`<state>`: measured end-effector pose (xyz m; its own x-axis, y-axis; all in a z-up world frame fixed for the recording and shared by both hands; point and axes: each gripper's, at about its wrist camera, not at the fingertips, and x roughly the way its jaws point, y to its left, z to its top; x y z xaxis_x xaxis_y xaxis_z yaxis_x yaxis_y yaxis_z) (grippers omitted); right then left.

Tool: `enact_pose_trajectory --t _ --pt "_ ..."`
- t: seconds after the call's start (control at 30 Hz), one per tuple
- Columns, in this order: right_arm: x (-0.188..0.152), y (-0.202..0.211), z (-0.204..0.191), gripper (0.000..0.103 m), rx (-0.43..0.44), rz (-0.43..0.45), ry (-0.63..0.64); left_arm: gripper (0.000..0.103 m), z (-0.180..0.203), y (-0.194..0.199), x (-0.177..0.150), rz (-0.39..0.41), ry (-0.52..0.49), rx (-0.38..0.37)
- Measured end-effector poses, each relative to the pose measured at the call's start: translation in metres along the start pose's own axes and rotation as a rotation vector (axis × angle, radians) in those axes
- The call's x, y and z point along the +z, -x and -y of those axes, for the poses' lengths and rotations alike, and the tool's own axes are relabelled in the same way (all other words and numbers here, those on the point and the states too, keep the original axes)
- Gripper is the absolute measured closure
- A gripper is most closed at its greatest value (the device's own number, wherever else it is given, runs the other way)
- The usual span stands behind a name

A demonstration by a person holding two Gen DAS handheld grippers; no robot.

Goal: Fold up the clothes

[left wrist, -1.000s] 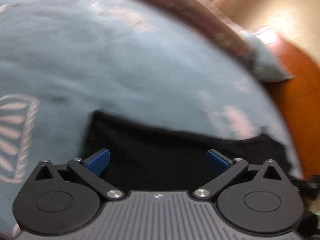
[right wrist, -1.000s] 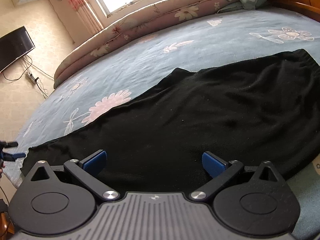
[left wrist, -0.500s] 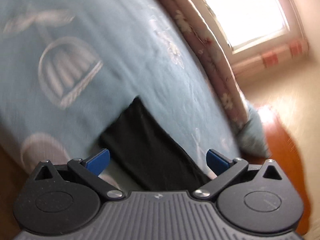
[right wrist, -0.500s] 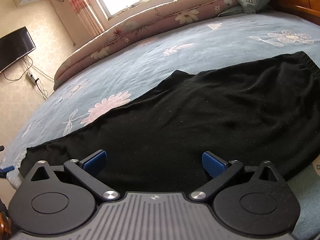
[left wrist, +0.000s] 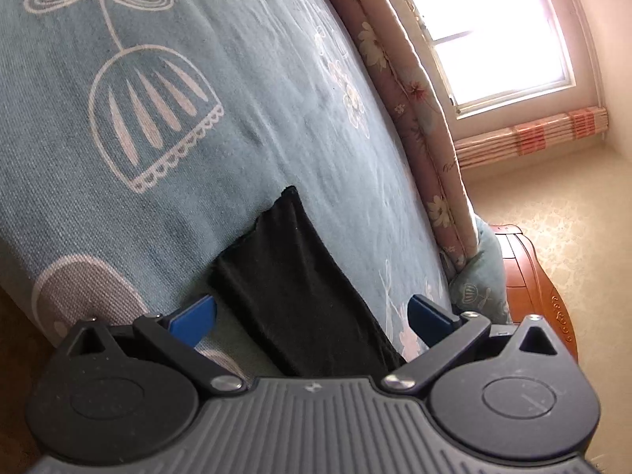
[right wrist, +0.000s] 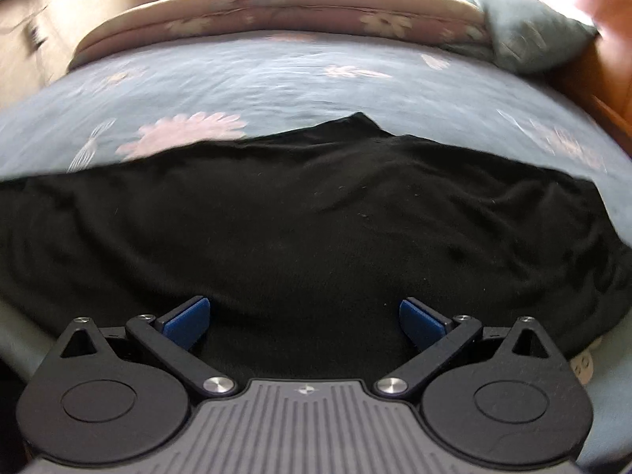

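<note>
A black garment lies spread flat across the blue patterned bedspread. My right gripper hovers low over its near edge, open, with nothing between its blue pads. In the left wrist view one narrow end of the black garment runs back between the fingers of my left gripper, which is open and tilted, close above the bed's edge. The cloth's hem near the left gripper looks slightly bunched.
A rolled pink floral quilt lines the far side of the bed, with a blue pillow against the wooden headboard. A bright window lies beyond. The bed's edge drops to dark floor at lower left.
The left gripper has swung and tilted, so it now looks along the garment's end toward the window. The right gripper has turned left and dropped closer to the garment. Both remain open.
</note>
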<state>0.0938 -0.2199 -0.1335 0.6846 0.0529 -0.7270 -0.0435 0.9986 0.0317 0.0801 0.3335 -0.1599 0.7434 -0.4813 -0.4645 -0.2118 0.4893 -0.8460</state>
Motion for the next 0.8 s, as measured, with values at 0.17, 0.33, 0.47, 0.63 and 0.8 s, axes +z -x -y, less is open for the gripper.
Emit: enact_pose_trajectory --t 0.17,0.33,0.47,0.63,0.8 --pt "-0.003 0.001 -0.003 0.000 -0.023 0.012 0.000 0.001 0.003 -0.005 0.003 0.001 0.003 0.020" --pt "0.017 0.019 -0.027 0.000 0.059 0.060 0.070 0.001 0.013 -0.011 0.005 -0.019 -0.028 0.061" --pt "0.052 0.047 -0.091 0.003 0.166 0.181 0.295 0.001 0.027 -0.017 0.002 -0.031 -0.112 0.119" --pt "0.078 0.053 -0.172 0.004 0.349 0.240 0.459 0.001 0.052 -0.027 -0.009 -0.047 -0.273 0.235" --pt "0.088 0.034 -0.228 0.005 0.430 0.196 0.552 0.001 0.057 -0.026 -0.012 -0.052 -0.330 0.268"
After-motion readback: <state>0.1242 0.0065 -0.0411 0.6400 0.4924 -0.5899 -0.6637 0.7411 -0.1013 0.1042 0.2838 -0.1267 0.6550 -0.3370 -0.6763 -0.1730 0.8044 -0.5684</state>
